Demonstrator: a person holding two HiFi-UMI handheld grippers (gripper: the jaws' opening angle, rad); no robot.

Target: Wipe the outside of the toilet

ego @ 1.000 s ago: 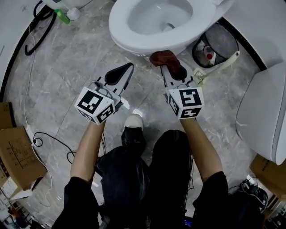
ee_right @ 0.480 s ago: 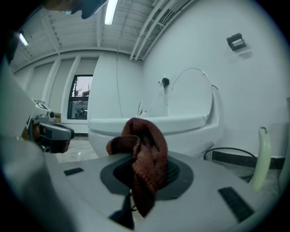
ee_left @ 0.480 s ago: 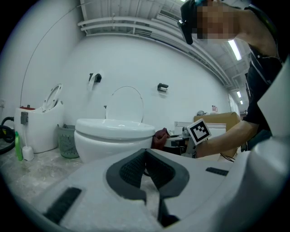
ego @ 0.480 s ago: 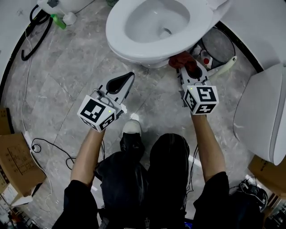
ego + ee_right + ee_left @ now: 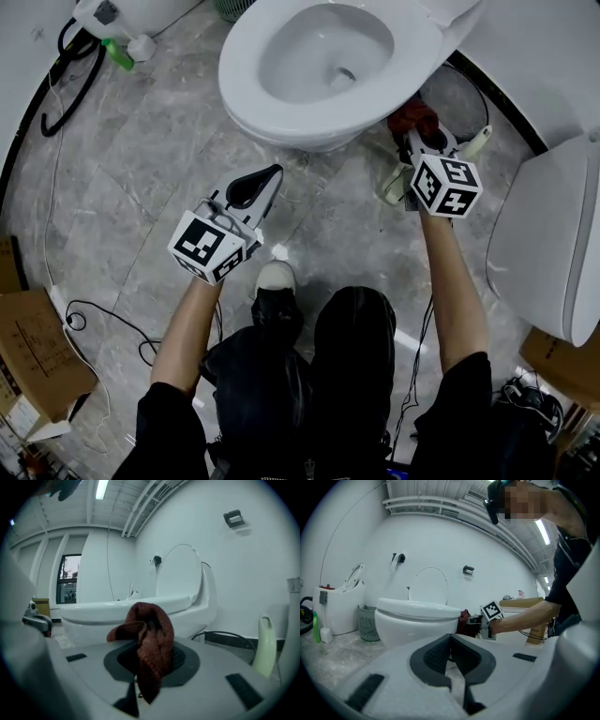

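- My left gripper [image 5: 266, 178] hangs over the floor, near side of the toilet [image 5: 246, 98], jaws clenched together on nothing.
- My right gripper [image 5: 418, 129] grasps the red-brown cloth [image 5: 151, 639], which sits at the bowl's right outer side, under the rim.
- Grey marble floor [image 5: 159, 141]; white walls.

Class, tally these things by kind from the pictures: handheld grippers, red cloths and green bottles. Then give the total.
grippers: 2 (left gripper, right gripper)
red cloth: 1
green bottle: 1
Total: 4
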